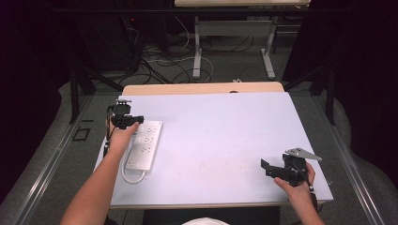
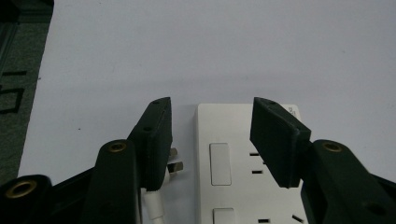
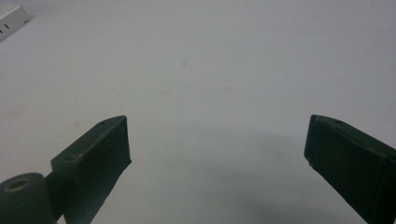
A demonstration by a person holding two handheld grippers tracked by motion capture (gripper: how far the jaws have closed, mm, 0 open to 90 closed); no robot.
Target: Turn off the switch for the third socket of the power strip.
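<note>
A white power strip lies along the left side of the white tabletop, its white cable looping off the near end. My left gripper hovers over the strip's far end. In the left gripper view the strip sits between the two jaws of the left gripper, and a plug's metal prongs and white cable show beside one jaw. The pads stand apart and press on nothing. My right gripper rests low at the near right, wide open over bare table.
The strip's corner shows far off in the right gripper view. Behind the table the floor holds tangled cables and another table's white legs. Dark floor drops away past the left edge.
</note>
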